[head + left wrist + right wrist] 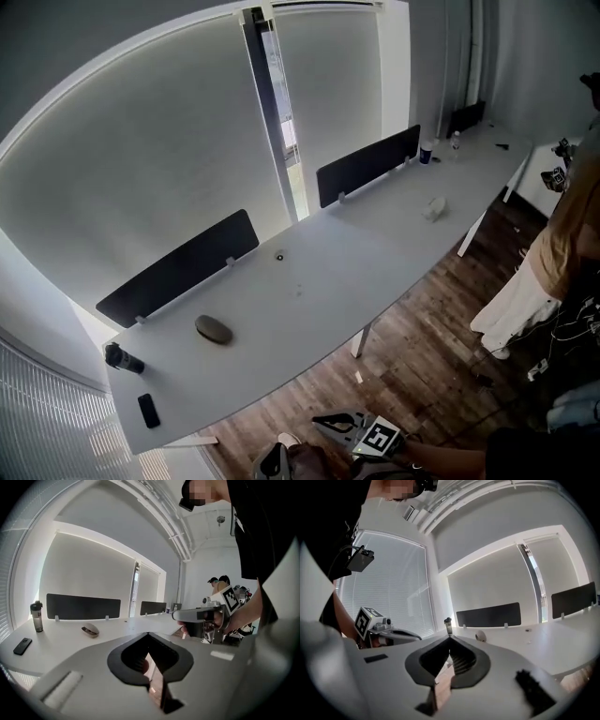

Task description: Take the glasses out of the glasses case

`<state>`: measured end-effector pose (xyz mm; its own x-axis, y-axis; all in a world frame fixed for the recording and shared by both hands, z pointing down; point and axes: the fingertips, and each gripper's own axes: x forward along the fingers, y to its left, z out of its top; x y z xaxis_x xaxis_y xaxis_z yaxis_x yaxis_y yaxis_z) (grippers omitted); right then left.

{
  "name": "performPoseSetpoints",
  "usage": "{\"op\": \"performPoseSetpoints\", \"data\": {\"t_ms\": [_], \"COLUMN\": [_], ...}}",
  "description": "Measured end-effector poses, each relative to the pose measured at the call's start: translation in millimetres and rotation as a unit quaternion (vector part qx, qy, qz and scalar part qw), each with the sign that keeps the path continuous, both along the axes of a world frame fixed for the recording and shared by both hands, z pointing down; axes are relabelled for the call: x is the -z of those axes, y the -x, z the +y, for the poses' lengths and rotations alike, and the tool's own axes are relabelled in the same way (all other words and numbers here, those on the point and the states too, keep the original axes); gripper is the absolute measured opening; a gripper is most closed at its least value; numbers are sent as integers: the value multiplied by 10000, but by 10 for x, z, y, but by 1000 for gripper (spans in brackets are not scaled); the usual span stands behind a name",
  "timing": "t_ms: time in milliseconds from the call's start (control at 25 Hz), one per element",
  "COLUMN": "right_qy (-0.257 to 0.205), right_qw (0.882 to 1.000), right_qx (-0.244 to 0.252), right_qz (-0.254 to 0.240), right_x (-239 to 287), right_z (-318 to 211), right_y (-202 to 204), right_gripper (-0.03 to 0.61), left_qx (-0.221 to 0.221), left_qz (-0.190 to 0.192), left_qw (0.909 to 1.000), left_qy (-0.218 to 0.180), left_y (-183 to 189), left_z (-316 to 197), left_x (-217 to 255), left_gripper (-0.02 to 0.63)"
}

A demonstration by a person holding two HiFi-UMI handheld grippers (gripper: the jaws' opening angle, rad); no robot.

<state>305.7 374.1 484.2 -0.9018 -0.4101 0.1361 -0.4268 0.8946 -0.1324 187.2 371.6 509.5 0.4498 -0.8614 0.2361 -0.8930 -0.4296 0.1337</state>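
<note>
While jaws meet empty, glasses case (214, 329) well apart

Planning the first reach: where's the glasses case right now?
The oval brown-grey glasses case lies on the white table's left end in the head view, right of the dark bottle.

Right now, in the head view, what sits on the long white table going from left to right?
dark bottle → black phone → glasses case → small dark round thing → cup
</note>
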Motion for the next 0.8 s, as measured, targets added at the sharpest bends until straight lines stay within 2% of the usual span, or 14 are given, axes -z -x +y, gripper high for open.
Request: {"op": "performPoseSetpoints", "data": {"t_ms": [240,360,520,680,800], "right_qy": [-100,-73,6,34,42], "right_qw": [9995,9985,9969,9948,9950], "right_qx": [-226,-294,-352,-216,-159], "right_qz": [208,461,704,997,982], "right_x": [-71,-45,52,10,-44], "right_z": [-246,-460,-758,-1008,-1147], "right_y": [172,418,919,1351,1689], "right_gripper": [5,5,5,5,5], "left_qx": [-81,-69,6,96,126], "left_qz": [30,127,406,510,500], "left_qw": [10000,9999,9990,9984,9983], "left_qy": [8,51,206,239,289], "left_y": [109,237,651,993,1286], "left_z": [-205,-339,-597,-736,-780], "left_x": [-128,-159,-139,-145,-185], "left_gripper": [8,8,8,8,8]}}
